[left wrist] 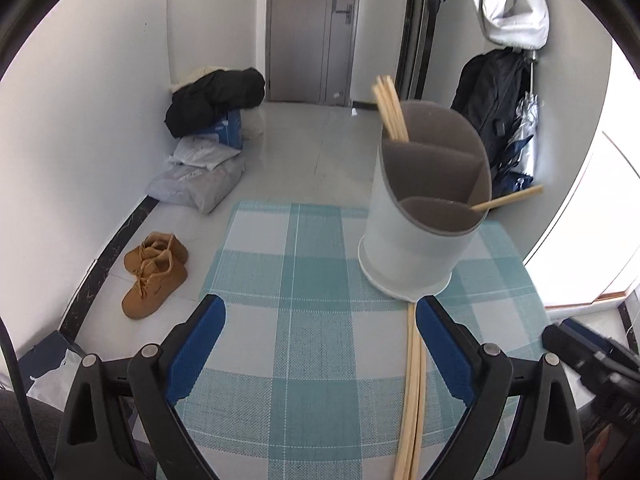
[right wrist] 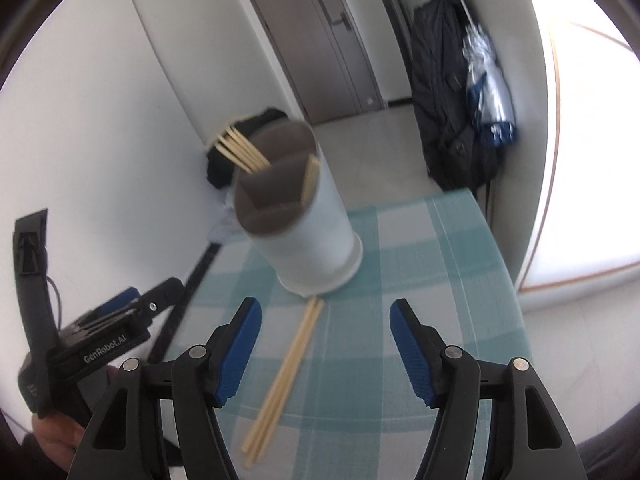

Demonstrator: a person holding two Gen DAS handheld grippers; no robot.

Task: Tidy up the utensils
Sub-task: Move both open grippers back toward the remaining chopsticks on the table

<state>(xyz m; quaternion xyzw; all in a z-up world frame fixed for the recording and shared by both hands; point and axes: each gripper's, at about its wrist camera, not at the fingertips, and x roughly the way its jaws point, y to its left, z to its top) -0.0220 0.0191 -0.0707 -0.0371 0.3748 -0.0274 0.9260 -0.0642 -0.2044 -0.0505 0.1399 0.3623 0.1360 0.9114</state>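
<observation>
Two grippers hang over a bench (left wrist: 280,360) covered in teal-and-white check, and both sets of jaws stand released with nothing between the pads. Ahead of the left gripper (left wrist: 318,312), the white utensil holder (left wrist: 416,240) stands near the bench's far right corner, its base just beyond the right jaw tip. Several chopsticks (left wrist: 390,108) lean out of its far compartment, and a single chopstick (left wrist: 508,198) juts sideways from a near one. A loose bundle of chopsticks (left wrist: 412,392) lies flat on the cloth, running from the holder's base back along the inner side of the left gripper's right jaw. Open cloth fills the rest of the gap between those jaws and reaches to the bench's far edge. From the right gripper (right wrist: 325,310), the same bundle (right wrist: 280,384) lies between the jaws, nearer the left one. Bare cloth stretches to the right jaw and beyond it to the bench's right edge.
</observation>
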